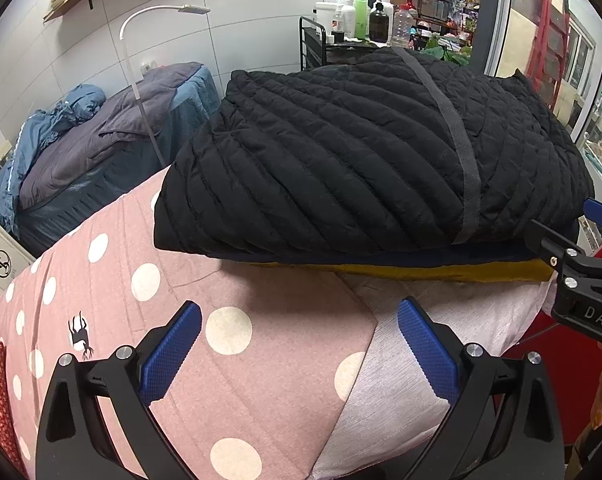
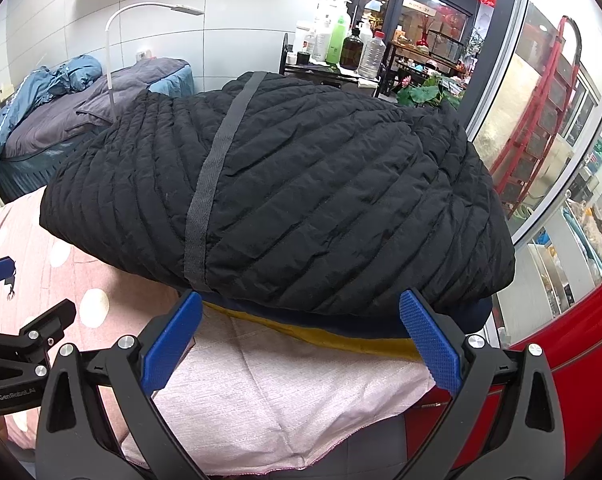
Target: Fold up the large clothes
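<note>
A black quilted jacket [image 1: 361, 152] lies folded into a thick bundle, a grey strap running across it, on top of a navy and mustard-yellow folded garment [image 1: 421, 270]. It fills the middle of the right wrist view [image 2: 301, 196], with the yellow layer [image 2: 341, 338] under it. My left gripper [image 1: 299, 348] is open and empty over the pink dotted cover, short of the pile. My right gripper [image 2: 301, 338] is open and empty, its blue pads [image 2: 429, 344] at the pile's near edge.
The pile rests on a pink polka-dot cover [image 1: 221, 360] and a pale pink cloth [image 2: 281, 400]. A bed with grey and blue bedding [image 1: 101, 136] stands at the back left. A black cart with bottles [image 1: 361, 12] is behind. A red surface [image 2: 561, 360] lies at right.
</note>
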`<state>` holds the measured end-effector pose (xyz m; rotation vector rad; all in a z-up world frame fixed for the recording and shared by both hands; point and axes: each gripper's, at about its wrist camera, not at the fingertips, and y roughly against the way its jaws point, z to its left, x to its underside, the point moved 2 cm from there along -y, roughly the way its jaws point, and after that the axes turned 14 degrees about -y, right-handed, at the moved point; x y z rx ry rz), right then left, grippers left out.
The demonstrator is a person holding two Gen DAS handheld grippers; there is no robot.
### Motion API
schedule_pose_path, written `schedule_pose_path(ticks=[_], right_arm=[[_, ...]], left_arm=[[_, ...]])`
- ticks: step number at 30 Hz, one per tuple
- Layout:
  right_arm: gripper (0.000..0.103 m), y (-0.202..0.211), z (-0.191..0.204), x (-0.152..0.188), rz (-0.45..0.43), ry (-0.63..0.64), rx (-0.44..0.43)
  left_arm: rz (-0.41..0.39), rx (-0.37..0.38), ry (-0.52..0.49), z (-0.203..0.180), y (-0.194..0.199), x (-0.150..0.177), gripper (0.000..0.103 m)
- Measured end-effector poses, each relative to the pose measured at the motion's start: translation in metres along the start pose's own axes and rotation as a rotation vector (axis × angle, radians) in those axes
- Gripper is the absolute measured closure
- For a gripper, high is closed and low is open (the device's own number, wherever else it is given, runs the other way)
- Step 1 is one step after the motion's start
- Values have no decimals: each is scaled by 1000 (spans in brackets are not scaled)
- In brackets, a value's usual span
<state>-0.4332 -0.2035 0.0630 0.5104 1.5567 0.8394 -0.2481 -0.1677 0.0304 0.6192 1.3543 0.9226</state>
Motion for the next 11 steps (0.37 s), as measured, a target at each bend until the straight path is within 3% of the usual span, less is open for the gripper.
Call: schedule_pose_path(ticks=[11], right_arm=[[6,0,0,1,0,-5,4]], left_arm=[[16,-8,-17,-1,-2,0,6]])
